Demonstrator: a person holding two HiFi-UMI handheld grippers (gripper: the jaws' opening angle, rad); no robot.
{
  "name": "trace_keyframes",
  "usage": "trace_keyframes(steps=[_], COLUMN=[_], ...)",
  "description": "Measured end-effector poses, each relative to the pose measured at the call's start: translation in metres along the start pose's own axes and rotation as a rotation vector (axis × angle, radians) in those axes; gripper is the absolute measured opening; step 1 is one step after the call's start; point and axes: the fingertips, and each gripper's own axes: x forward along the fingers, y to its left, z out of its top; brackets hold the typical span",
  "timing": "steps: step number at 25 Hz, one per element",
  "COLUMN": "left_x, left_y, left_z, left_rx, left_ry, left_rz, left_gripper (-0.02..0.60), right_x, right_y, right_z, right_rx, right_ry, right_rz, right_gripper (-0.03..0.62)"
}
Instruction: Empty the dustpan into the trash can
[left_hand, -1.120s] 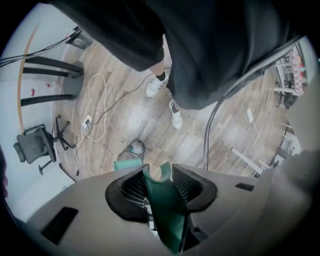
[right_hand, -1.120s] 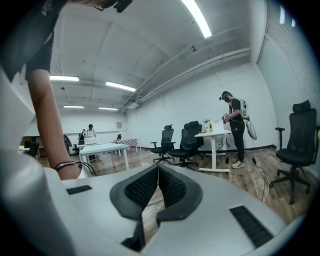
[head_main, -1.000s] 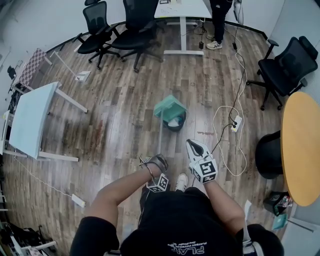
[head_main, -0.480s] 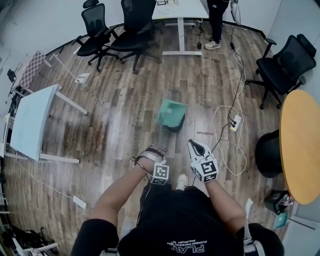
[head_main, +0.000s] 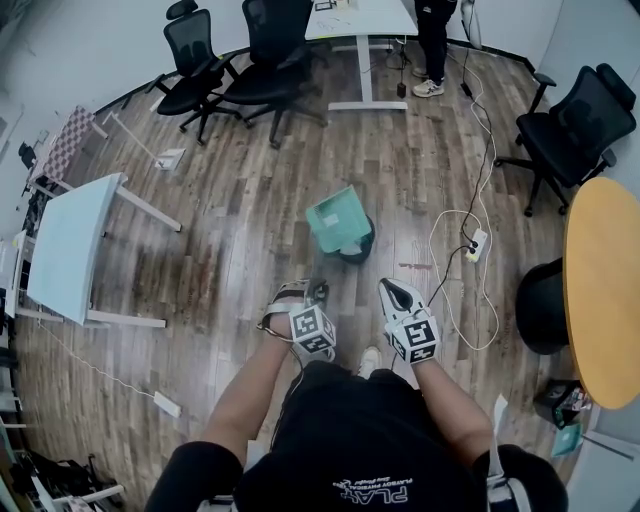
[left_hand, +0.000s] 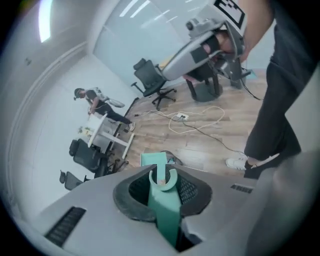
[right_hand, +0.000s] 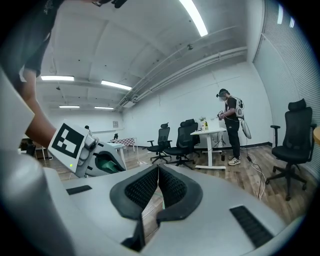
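The wood floor (head_main: 240, 190) carries a black trash can (head_main: 357, 252) near its middle. A corded power strip (head_main: 475, 244) lies to its right. Chairs (head_main: 205, 65) and desks (head_main: 70, 245) stand around.

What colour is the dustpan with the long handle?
The dustpan is teal green; the head view shows it best.

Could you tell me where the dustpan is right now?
Head view, centre: the dustpan is tilted over the black trash can, left of the white power strip.
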Motion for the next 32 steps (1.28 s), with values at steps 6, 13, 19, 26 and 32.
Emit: trace_keyframes(steps=[6, 13, 19, 26, 32], left_x=[-0.007, -0.016, -0.026, -0.031, -0.018], left_y=[0.043, 0.081, 0.111, 0.150, 0.180], left_z=[-0.030, -0.086, -0.139, -0.179, -0.224], left_rx=[-0.324, -0.670, -0.979, -1.107, -1.177], left_ry=[-0.021, -0.050, -0.108, -0.150, -0.131], left_rz=[0.082, 0.146, 0.171, 0.236, 0.255], left_gripper=[0.071, 0.071, 0.071, 0.070, 0.069], right_x=[0.014, 0.045, 0.089, 0.143, 0.194], right_y=[0.005, 0.011, 0.030, 0.050, 0.065], right_z=[-0.002, 0.003, 0.018, 0.040, 0.049], right_rx=[-0.002, -0.017, -0.042, -0.071, -0.094], right_ry=[0.013, 0.036, 0.038, 0.032, 0.045], right_rz=[0.017, 0.032, 0.066, 0.095, 0.100], right_gripper=[0.025, 0.023, 0.023, 0.024, 0.024])
